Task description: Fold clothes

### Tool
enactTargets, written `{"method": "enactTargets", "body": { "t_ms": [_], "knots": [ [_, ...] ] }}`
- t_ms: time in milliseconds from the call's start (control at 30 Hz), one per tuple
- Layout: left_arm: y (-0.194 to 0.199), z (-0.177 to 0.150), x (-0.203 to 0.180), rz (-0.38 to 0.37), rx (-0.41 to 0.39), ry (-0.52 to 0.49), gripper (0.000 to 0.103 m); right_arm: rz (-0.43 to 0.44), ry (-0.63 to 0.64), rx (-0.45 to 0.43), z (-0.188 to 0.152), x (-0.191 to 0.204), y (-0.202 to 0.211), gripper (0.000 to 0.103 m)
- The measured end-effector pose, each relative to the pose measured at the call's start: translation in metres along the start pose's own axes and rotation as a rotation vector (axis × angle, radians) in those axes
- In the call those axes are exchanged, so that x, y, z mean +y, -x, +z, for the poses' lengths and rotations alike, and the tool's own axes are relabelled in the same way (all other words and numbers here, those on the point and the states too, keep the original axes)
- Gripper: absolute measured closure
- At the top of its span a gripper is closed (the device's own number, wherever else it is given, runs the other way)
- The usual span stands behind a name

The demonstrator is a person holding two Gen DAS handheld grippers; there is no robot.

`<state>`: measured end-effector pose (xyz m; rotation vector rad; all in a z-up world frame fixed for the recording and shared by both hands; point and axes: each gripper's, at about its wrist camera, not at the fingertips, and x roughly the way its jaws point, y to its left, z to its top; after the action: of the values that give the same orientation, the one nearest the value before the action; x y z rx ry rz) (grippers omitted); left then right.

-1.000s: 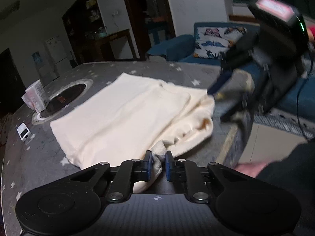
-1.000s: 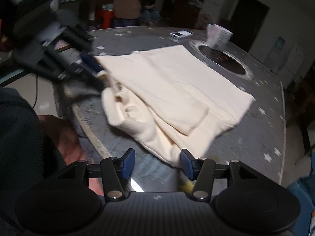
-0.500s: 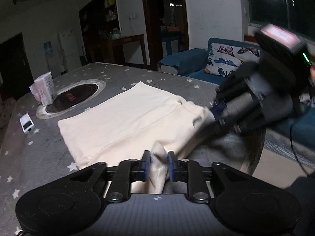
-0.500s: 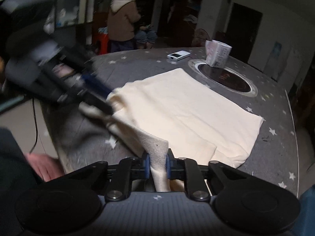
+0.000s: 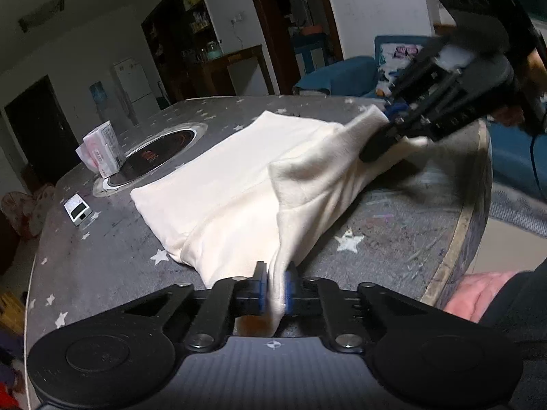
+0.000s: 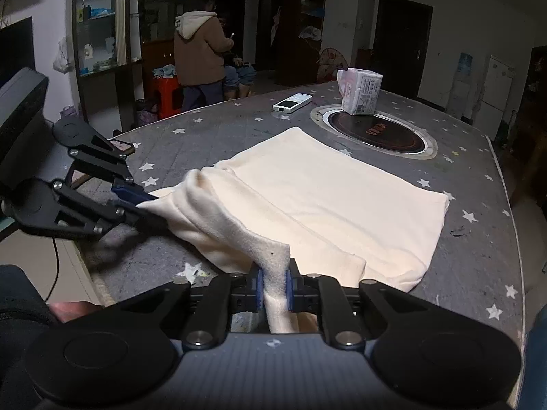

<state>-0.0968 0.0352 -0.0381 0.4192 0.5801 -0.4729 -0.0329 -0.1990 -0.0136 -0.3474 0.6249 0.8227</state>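
Two near corners of the cream garment (image 5: pixel 239 184) are pinched and held raised off the table (image 5: pixel 393 225): one by the left gripper (image 5: pixel 273 288), one by the right gripper (image 6: pixel 275 288). Its remaining part lies flat beside the inset hob (image 6: pixel 374 133).

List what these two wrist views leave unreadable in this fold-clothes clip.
- Cream garment: its type; folded layers hide its shape in both views.
- Right gripper: motion-blurred in the left wrist view; fabric covers its tips.
- Tissue pack: print too small.
- Table: near rim hidden behind the left gripper and the camera's own gripper body.
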Motion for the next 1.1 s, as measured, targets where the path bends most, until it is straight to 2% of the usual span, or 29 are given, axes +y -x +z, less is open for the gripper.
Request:
{"method": "enactTargets", "body": {
  "t_ms": [167,400,567,800,967,1100],
  "knots": [
    [0.018,0.004,0.000,-0.049,-0.020,0.023,0.096,0.012,0.007,-0.022,-0.004,0.008,0.018,0.095],
    [0.070,0.006,-0.001,-0.144,-0.025,0.099,0.096,0.106,0.036,0.002,0.000,0.024,0.064,0.095],
    [0.083,0.021,0.011,-0.139,-0.039,0.128,0.096,0.164,0.030,0.023,0.017,0.025,0.082,0.095],
    [0.053,0.053,0.047,-0.088,-0.062,0.143,0.096,0.125,0.010,-0.011,0.061,-0.016,0.054,0.095],
    [0.008,0.071,0.077,-0.044,-0.007,0.182,0.096,0.109,-0.005,0.006,0.088,-0.049,0.013,0.095],
    [-0.035,0.078,0.094,0.006,0.039,0.225,0.096,0.072,-0.059,0.035,0.095,-0.075,-0.033,0.095]
  ]
}}
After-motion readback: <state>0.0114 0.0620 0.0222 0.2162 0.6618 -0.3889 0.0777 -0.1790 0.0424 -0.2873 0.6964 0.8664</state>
